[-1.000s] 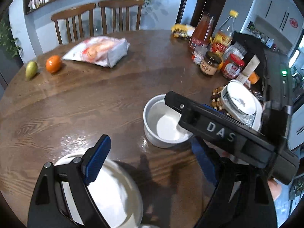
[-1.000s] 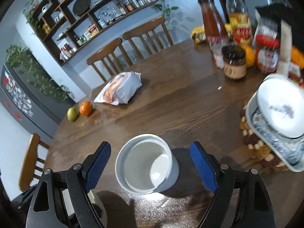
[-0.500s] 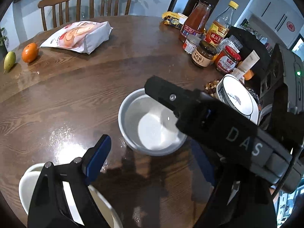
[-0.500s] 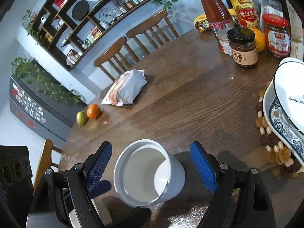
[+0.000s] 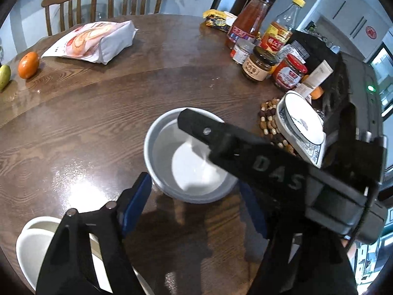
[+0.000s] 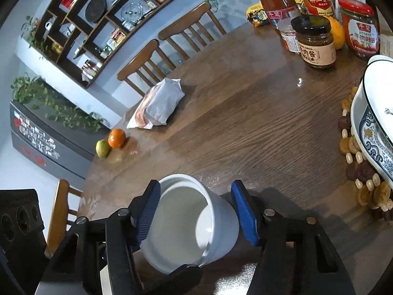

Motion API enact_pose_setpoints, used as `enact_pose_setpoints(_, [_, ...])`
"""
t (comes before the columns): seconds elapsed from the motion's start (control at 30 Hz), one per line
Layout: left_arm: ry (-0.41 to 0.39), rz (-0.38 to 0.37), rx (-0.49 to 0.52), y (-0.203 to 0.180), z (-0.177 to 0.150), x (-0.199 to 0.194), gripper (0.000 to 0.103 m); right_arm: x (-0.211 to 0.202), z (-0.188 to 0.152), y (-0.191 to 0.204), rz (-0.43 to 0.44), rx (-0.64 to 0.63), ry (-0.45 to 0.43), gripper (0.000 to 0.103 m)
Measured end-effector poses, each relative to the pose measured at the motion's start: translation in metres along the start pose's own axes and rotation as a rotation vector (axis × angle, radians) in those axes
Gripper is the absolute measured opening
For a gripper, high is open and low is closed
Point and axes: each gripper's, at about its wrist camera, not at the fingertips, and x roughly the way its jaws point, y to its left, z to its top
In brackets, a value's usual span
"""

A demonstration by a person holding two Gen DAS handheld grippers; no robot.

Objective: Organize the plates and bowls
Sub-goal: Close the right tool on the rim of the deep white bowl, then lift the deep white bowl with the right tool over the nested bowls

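Right gripper point(image 6: 195, 211) is right on the white bowl point(image 6: 189, 223), low centre of the right wrist view: the bowl sits between the two blue pads point(image 6: 147, 211), left pad against its wall, right pad looking just short of contact or barely touching, so the fingers are spread around it and closing in, not clearly clamped. The bowl's open mouth faces up and slightly toward the camera, its round body squarely on the line between the fingers, so a straight squeeze should catch it. In the left wrist view the same bowl point(image 5: 189, 162) sits mid-frame on the round wooden table point(image 5: 98, 113), and the right tool's black body crosses over its right side from the lower right. The left gripper point(image 5: 194, 206) hangs just below the bowl in frame, fingers wide apart and holding nothing, with one blue pad near the bowl's lower-left wall. Lower left of that view, a second white bowl point(image 5: 34, 245) shows behind the left finger. At right edge, stacked plates point(image 5: 299, 130) with blue pattern rest on a beaded trivet point(image 5: 269, 123), a likely place for dishes. The right hand is clearly the nearer one.
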Motion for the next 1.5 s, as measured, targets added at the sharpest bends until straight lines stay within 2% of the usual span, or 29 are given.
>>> enact_pose_setpoints(0.43, [-0.01, 0.006, 0.017, 0.0, -0.001, 0.001, 0.072, 0.002, -0.002, -0.003, -0.022, -0.012, 0.012, 0.04])
enact_pose_setpoints(1.07, [0.015, -0.012, -0.028, 0.005, -0.007, -0.007, 0.07, -0.001, -0.005, 0.005, -0.031, -0.028, 0.024, 0.039])
enact_pose_setpoints(1.5, [0.025, 0.008, -0.055, 0.004, -0.014, -0.022, 0.069, -0.009, -0.009, 0.014, -0.006, -0.037, 0.032, 0.039])
